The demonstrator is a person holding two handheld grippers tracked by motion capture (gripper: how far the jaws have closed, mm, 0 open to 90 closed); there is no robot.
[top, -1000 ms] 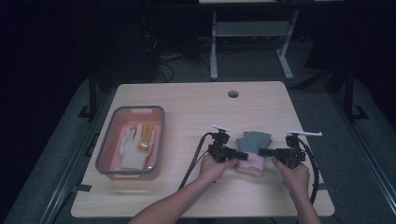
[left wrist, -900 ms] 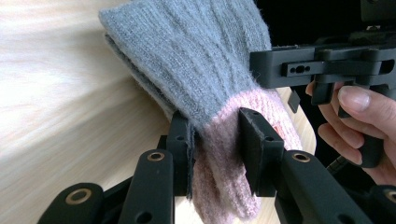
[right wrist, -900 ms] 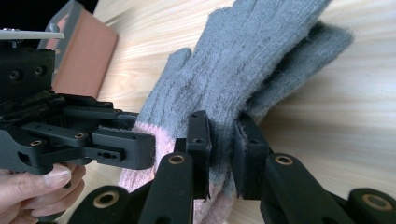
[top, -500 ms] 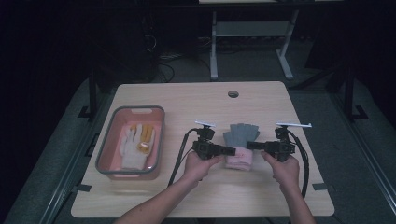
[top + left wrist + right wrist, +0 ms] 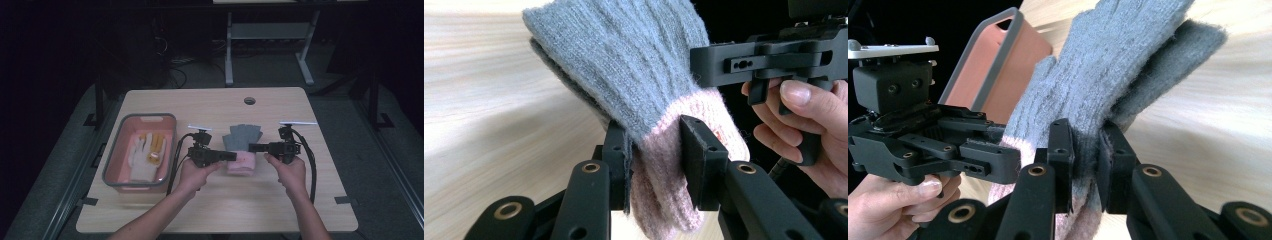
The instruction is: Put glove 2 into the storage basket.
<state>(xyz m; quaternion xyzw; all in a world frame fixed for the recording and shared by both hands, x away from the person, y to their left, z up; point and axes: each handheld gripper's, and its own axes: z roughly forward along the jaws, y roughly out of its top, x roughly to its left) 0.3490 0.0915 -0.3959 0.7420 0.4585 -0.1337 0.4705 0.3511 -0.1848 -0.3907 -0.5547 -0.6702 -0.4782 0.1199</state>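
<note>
1. I hold a grey knitted woollen glove with a pale pink cuff (image 5: 241, 145) between both tongs, near the middle of the light wooden desk (image 5: 215, 105), a little toward its right edge; its grey fingers point to the far edge.
2. My left tongs (image 5: 234, 156) are pinching the cuff's left side; in the left gripper view the black jaws press into the pink wool (image 5: 659, 185).
3. My right tongs (image 5: 251, 147) are pinching the opposite side, jaws nipped on grey knit just above the cuff (image 5: 1085, 150).
4. Risk one, as I judge it: both bites are shallow and the knit is stretchy, so pulling the hands apart could slide the wool out of one pair of jaws and let the glove swing or drop.
5. Risk two: the two layers may separate, leaving one pair of tongs gripping a single layer.
6. Risk three: a carry toward the grey-rimmed pink plastic tub (image 5: 114, 165) at the left edge, holding white and yellow gloves (image 5: 145, 152), could drag the limp fingers over its rim.
</note>
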